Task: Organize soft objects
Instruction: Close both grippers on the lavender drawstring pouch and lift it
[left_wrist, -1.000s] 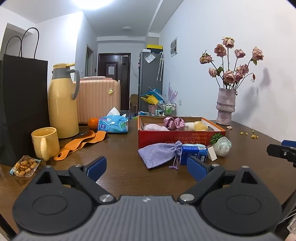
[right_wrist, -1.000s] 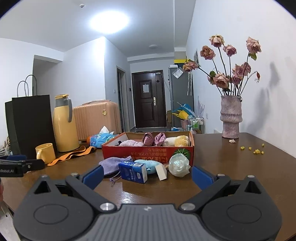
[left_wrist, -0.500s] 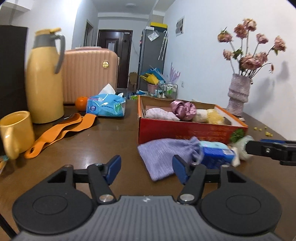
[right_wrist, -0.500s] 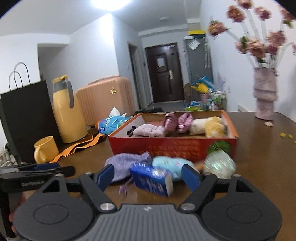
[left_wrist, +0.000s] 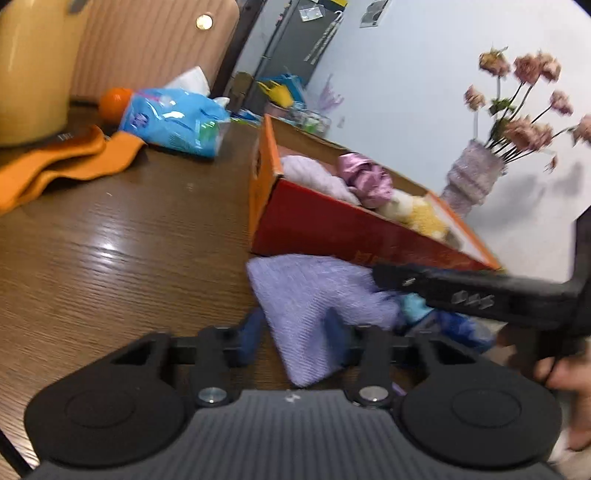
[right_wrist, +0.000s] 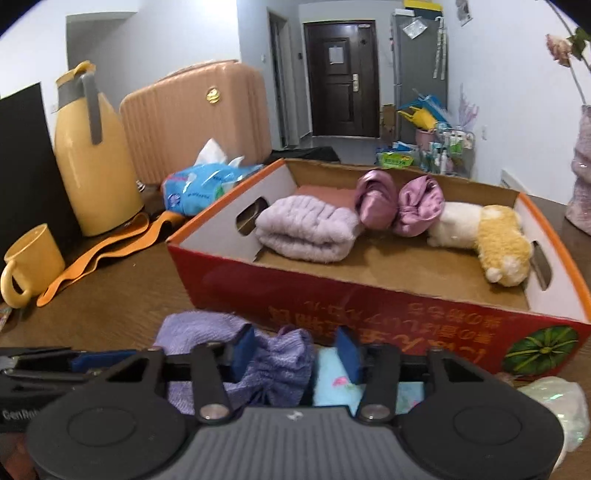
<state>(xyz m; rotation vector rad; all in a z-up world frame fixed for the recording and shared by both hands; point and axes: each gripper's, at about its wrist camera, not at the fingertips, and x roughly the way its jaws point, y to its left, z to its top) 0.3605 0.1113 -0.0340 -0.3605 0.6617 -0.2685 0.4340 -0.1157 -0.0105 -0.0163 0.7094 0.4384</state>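
We have come closer to the lilac pouch (left_wrist: 310, 295) than a second ago; both grippers are closing around it. The left gripper (left_wrist: 293, 334) fingers straddle its bottom corner, the right gripper (right_wrist: 295, 354) its gathered neck; neither presses yet.

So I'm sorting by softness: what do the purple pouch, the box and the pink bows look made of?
Pouch: looks like woven or knitted cloth, matte, with a ribbed weave and a gathered neck. Box: cardboard, with brown raw edges and a glossy red printed outside. Bows: probably satin, given the smooth sheen on their folds.
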